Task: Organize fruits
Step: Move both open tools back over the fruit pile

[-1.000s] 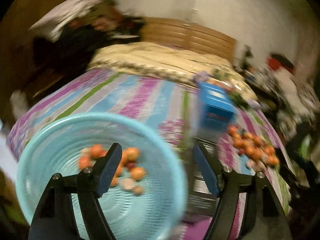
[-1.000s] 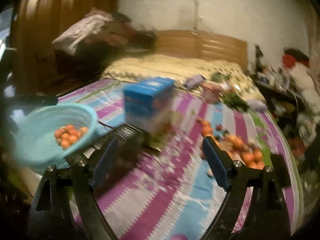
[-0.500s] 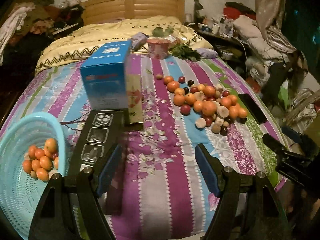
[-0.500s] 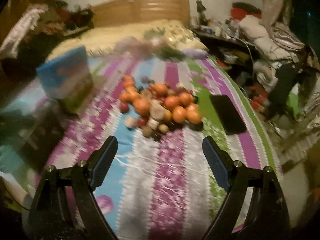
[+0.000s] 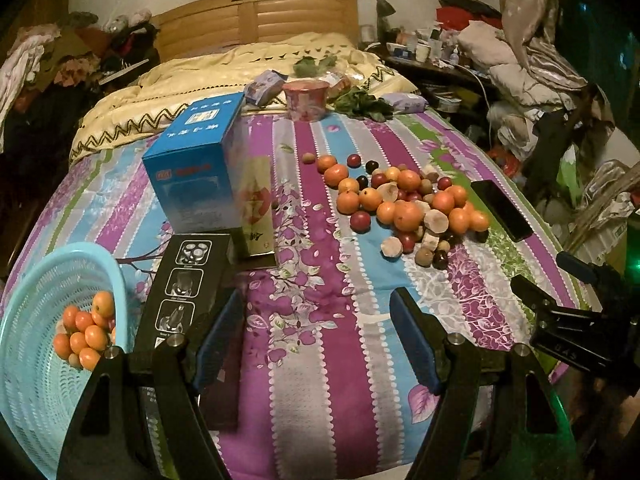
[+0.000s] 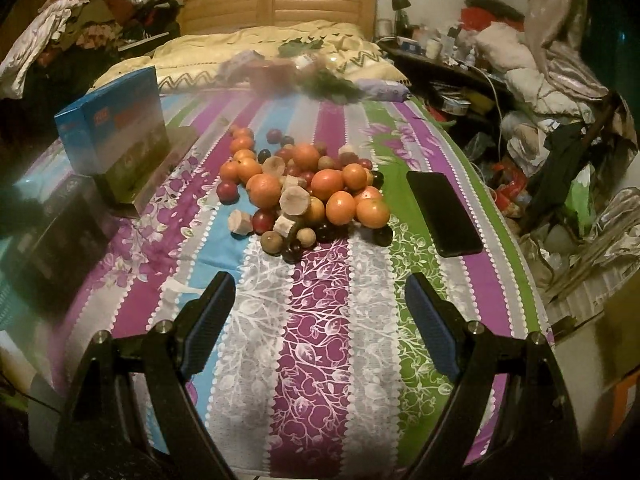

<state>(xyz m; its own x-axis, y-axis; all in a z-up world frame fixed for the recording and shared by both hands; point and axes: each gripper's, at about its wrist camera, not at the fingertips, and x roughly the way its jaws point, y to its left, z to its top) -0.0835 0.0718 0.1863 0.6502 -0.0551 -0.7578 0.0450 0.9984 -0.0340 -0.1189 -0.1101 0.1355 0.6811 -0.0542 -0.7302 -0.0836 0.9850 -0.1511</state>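
Here, both the left gripper (image 5: 316, 336) and the right gripper (image 6: 318, 320) hover over the striped bed (image 6: 320, 360), jaws spread wide and empty. The fruit pile (image 6: 304, 192) lies mid-bed beside a black phone (image 6: 442, 214); several oranges (image 5: 84, 334) sit in the blue basket (image 5: 28, 380).

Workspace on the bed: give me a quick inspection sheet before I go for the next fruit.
Surface: striped bedspread, fruit lying directly on it.
Job's things: mixed fruit pile mid-bed; blue basket at left, holding oranges.
Clutter: blue box, black box, black phone beside the pile, red bowl.
Grippers: left gripper and right gripper open, empty.
Cables: white cable over the bedside mess.
Surroundings: wooden headboard, piled clothes.
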